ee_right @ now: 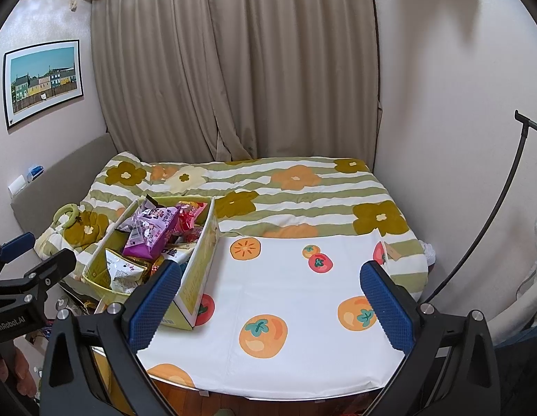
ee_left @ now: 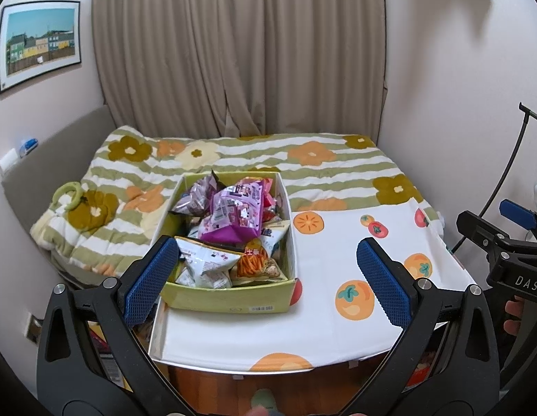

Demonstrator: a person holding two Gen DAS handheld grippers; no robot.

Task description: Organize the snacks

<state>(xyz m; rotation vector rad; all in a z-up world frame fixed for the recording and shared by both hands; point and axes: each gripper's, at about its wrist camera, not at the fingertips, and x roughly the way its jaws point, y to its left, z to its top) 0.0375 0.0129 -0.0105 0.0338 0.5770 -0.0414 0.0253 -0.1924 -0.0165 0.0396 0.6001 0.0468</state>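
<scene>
A yellow-green cardboard box (ee_left: 230, 301) sits on the left part of a table with a white fruit-print cloth (ee_left: 337, 253). It holds several snack bags: a purple bag (ee_left: 233, 213) on top, a white bag (ee_left: 206, 263) and an orange bag (ee_left: 256, 260) at the front. My left gripper (ee_left: 268, 277) is open and empty, just in front of the box. My right gripper (ee_right: 273, 298) is open and empty over the cloth (ee_right: 285, 294), right of the box (ee_right: 195, 277). The purple bag (ee_right: 152, 232) also shows in the right wrist view.
A bed with a striped flower quilt (ee_left: 303, 163) lies behind the table, a green ring (ee_left: 69, 194) on its left side. Curtains (ee_left: 240, 52) hang behind. A black stand pole (ee_right: 483, 222) leans at the right. The right gripper's body (ee_left: 504, 253) shows at the left view's right edge.
</scene>
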